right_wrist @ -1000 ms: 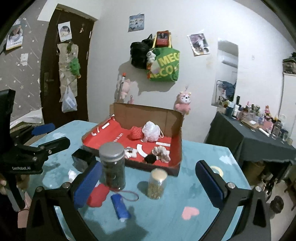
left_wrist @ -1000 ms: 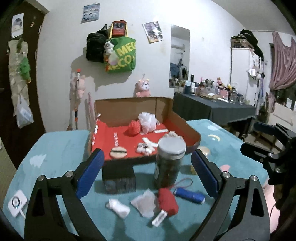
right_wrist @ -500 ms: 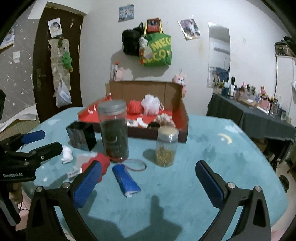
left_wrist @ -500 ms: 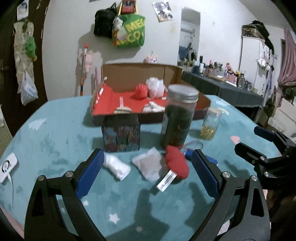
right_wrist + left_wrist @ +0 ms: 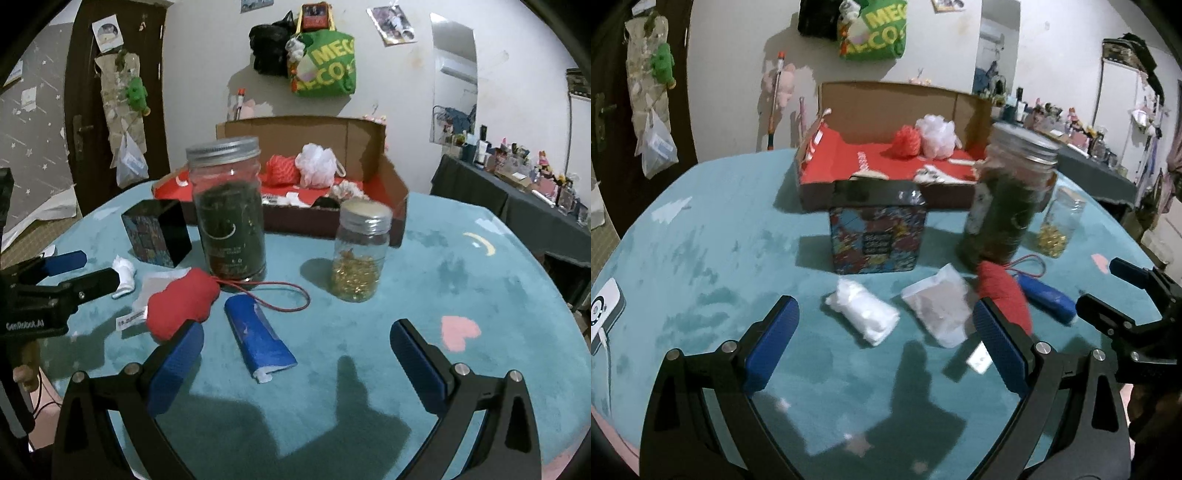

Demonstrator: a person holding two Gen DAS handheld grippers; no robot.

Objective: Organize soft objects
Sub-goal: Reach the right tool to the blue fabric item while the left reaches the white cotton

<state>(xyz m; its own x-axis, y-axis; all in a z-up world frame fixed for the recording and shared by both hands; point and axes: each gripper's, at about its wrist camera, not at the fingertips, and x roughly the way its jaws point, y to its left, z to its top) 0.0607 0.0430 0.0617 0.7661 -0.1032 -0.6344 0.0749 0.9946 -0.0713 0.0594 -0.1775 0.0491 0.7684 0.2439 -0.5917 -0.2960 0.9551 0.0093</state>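
Teal desk [image 5: 701,258]: white roll [image 5: 862,315] lies aslant just ahead between the wide-open left gripper [image 5: 886,345] fingers; right gripper [image 5: 295,363] empty, spread.

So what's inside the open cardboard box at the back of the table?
In the cardboard box, on its red lining: a red mesh puff, a white mesh puff, a pale scrunchie and small white bits. The big jar covers part of the floor.
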